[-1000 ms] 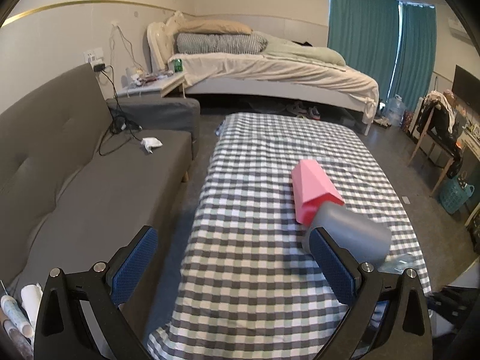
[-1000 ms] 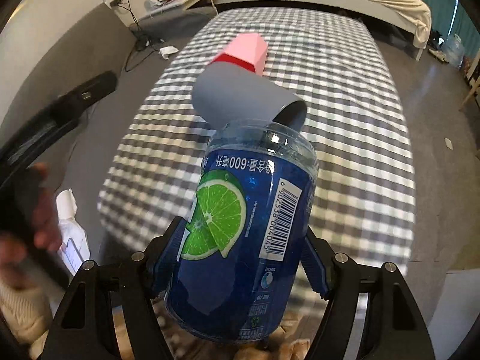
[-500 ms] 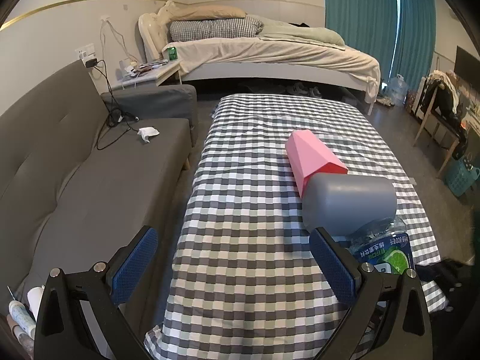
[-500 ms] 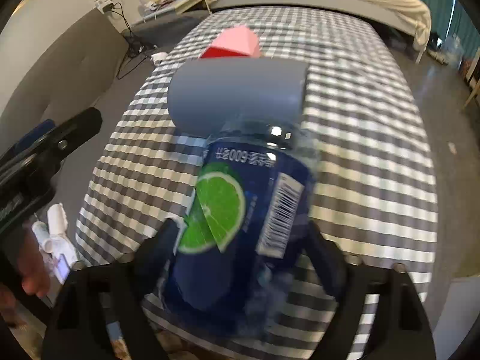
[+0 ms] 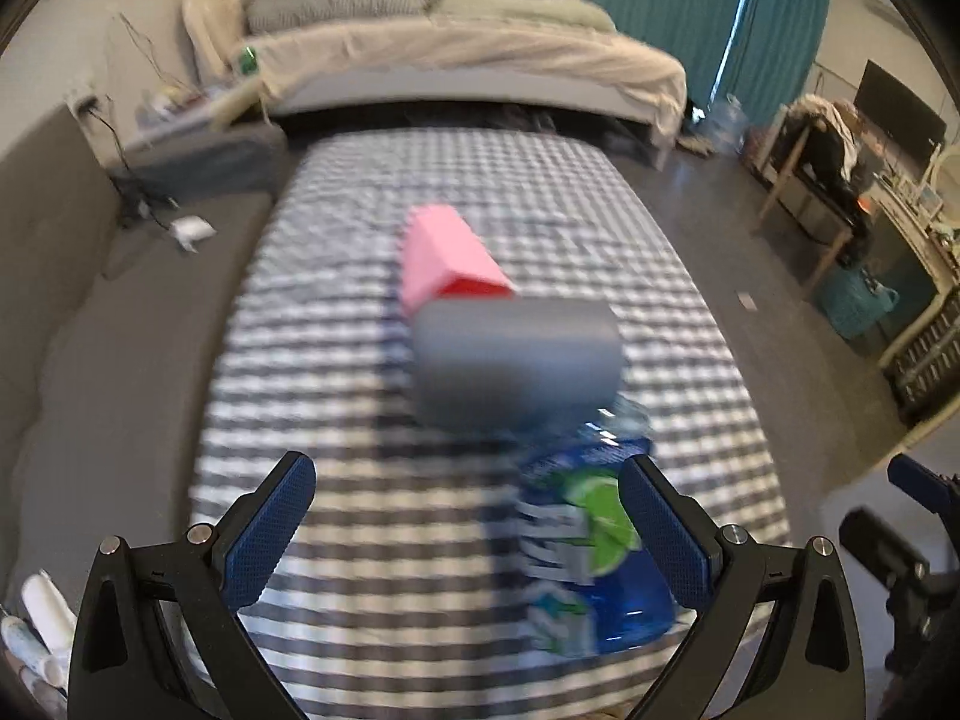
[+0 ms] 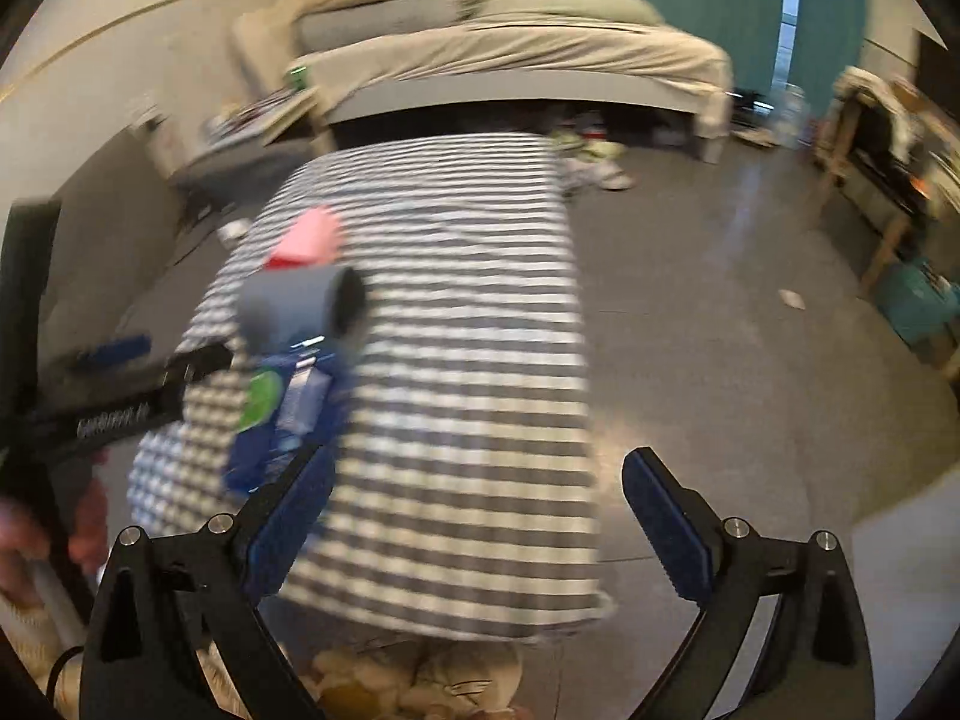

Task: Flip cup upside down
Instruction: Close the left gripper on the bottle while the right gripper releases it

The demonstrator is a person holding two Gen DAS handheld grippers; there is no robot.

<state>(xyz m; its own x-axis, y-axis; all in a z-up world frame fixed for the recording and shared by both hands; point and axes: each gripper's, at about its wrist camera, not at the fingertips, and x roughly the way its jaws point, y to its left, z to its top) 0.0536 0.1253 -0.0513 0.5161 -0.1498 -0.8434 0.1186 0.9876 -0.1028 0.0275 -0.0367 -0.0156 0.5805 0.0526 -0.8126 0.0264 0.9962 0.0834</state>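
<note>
A blue plastic cup (image 5: 594, 540) with a lime label stands on the checked table (image 5: 336, 312) near its front edge, label text inverted. It shows blurred in the right wrist view too, the blue cup (image 6: 288, 414) sitting left of my right gripper (image 6: 480, 474), which is open and holds nothing. My left gripper (image 5: 468, 480) is open; the blue cup is just ahead of its right finger (image 5: 663, 531). Behind the blue cup a grey cup (image 5: 516, 354) lies on its side, and a pink cup (image 5: 447, 258) lies beyond that.
A grey sofa (image 5: 90, 330) runs along the table's left side. A bed (image 5: 450, 60) stands at the back. Bare floor (image 6: 750, 330) lies right of the table, with a chair and shelves (image 5: 840, 180) at the far right. A hand (image 6: 24, 534) holds the left gripper (image 6: 120, 396).
My right gripper has let go of the blue cup, opened, and pulled back to the right. The cup now stands on the table. My left gripper has shifted right, toward the cups.
</note>
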